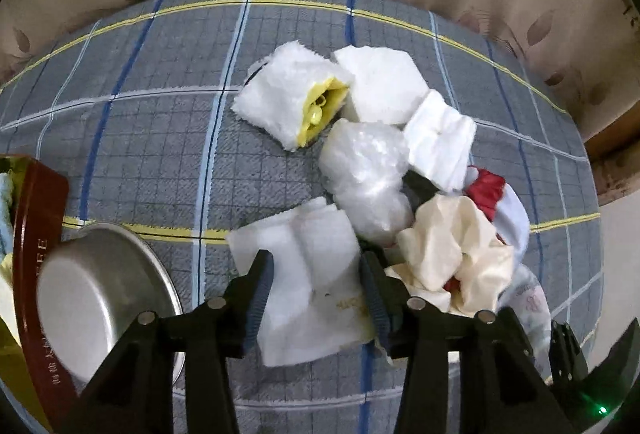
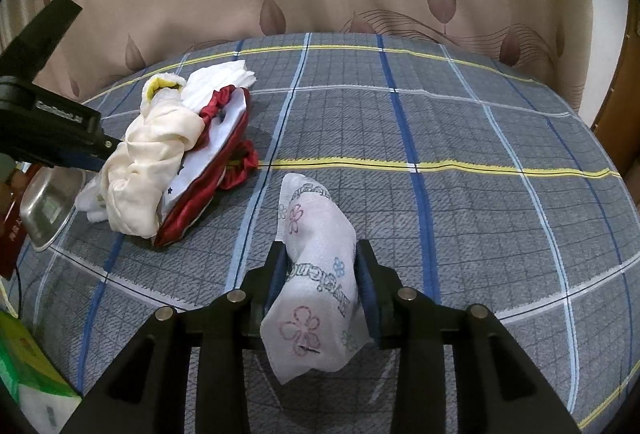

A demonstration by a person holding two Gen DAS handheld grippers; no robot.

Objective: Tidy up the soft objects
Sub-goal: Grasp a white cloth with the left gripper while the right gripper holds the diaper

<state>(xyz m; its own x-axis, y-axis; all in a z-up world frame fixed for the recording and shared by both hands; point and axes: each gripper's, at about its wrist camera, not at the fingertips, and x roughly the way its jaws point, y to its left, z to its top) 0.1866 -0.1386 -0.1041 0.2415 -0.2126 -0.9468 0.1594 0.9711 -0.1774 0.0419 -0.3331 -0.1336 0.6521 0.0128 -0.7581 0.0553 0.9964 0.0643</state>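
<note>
The right gripper [image 2: 322, 266] is clenched on a flower-printed tissue [image 2: 316, 286], carrying it over bare plaid bedsheet [image 2: 500, 218], apparently to start a separate spot away from the heap. The left gripper [image 1: 316, 284] straddles a white folded cloth [image 1: 308, 274], jaws spread, not visibly pinching it; it looks poised for the next pick. Beyond lie the cream cloth [image 1: 452, 246], plastic-wrapped bundle [image 1: 368, 174] and further white pieces. A metal bowl [image 1: 96, 298] sits near left.
</note>
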